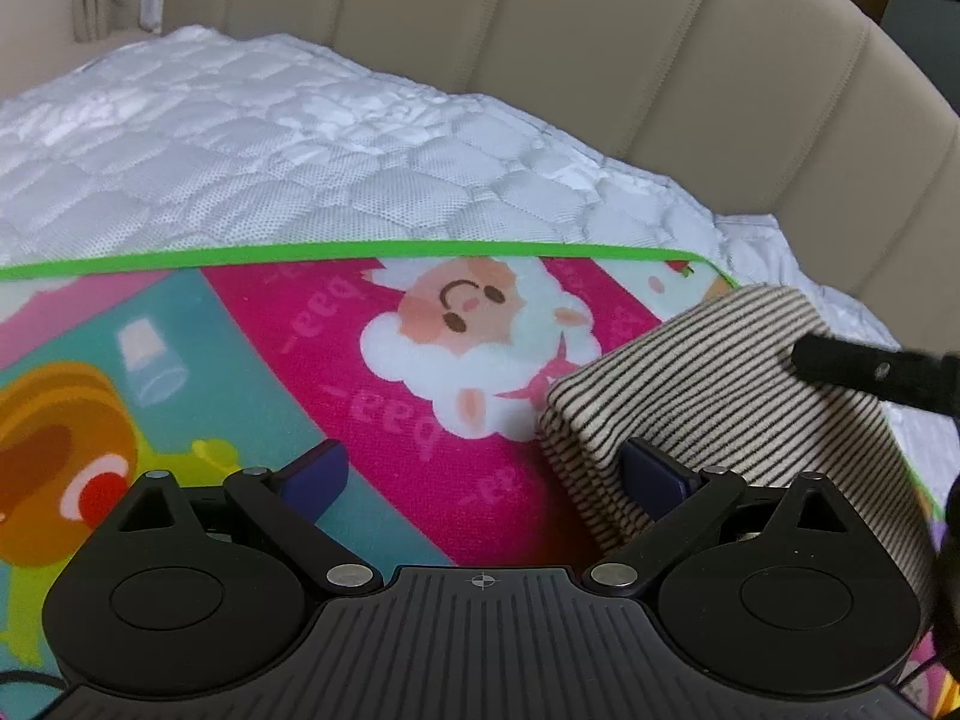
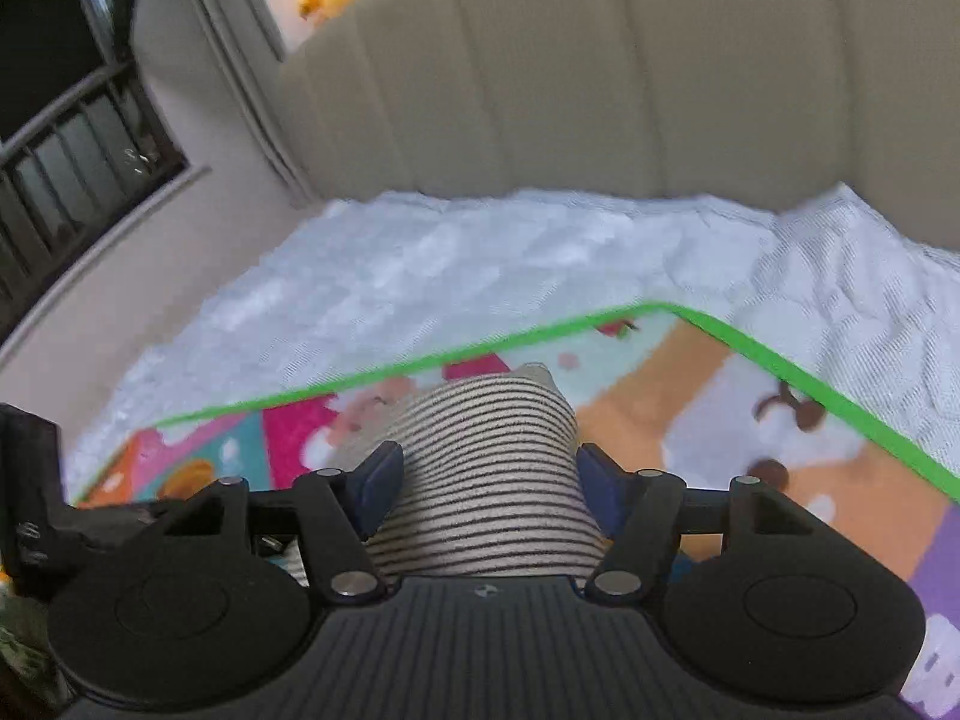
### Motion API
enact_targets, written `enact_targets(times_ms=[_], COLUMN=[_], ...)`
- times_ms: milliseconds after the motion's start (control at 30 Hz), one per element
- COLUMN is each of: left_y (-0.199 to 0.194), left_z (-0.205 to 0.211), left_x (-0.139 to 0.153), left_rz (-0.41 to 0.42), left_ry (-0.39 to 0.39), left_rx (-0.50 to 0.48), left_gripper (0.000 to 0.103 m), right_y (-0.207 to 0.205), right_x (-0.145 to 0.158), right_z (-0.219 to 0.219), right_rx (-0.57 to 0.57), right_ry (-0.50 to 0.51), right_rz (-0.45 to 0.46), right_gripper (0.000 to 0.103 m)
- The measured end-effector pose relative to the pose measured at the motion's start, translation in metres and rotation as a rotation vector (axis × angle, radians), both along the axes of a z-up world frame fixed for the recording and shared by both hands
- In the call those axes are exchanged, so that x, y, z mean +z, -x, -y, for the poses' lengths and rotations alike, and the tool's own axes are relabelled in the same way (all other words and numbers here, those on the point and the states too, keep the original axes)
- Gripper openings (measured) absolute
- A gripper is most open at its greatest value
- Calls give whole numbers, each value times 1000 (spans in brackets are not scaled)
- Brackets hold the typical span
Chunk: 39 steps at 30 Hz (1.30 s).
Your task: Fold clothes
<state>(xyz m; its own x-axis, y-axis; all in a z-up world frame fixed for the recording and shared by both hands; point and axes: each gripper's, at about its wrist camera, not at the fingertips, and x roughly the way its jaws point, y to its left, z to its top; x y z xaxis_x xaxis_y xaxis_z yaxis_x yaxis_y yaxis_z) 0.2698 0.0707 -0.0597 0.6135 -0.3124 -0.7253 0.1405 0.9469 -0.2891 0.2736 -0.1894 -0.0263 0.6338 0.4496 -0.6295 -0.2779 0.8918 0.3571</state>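
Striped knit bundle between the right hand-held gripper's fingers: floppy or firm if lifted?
Probably floppy: the striped knit bundle bulges softly and its folded edges sag onto the play mat. Likely light, being thin fabric. The ribbed knit should resist slipping, though layers may unfold.

Striped folded garment (image 2: 486,468) between right tongs' (image 2: 487,495) pads, above cartoon mat (image 2: 780,480).

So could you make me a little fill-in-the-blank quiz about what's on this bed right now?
1. The folded garment has thin black and cream ____.
2. The cartoon play mat is edged in bright ____.
3. In the right wrist view, the garment lies between the jaws of the ____ gripper.
4. The animal drawn on the pink part of the mat is a ____.

Missing words: stripes; green; right; sheep
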Motion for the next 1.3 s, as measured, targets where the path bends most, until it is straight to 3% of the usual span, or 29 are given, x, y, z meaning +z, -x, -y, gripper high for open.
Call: enact_targets(times_ms=[167, 400, 600, 933, 1100, 1233, 1300], left_y=[-1, -2, -1, 6, 33, 71, 84], left_z=[1, 1, 3, 8, 3, 16, 30], left_x=[0, 0, -1, 1, 24, 33, 26], left_rz=[-3, -2, 1, 14, -25, -70, -99], left_ry=[29, 25, 15, -22, 53, 178, 191], left_rx=[-7, -10, -10, 31, 101, 8, -35], left_gripper=[102, 102, 102, 103, 103, 103, 103], right_y=[4, 58, 114, 120, 123, 122, 122], right_x=[-13, -14, -37, -47, -45, -42, -41], right_z=[19, 28, 33, 29, 28, 28, 28], right_rx=[-85, -50, -62, -52, -48, -29, -24], right_ry=[-70, -18, 0, 4, 41, 60, 62], right_rz=[-57, -52, -15, 33, 41, 41, 40], right_gripper=[72, 89, 89, 89, 90, 90, 90])
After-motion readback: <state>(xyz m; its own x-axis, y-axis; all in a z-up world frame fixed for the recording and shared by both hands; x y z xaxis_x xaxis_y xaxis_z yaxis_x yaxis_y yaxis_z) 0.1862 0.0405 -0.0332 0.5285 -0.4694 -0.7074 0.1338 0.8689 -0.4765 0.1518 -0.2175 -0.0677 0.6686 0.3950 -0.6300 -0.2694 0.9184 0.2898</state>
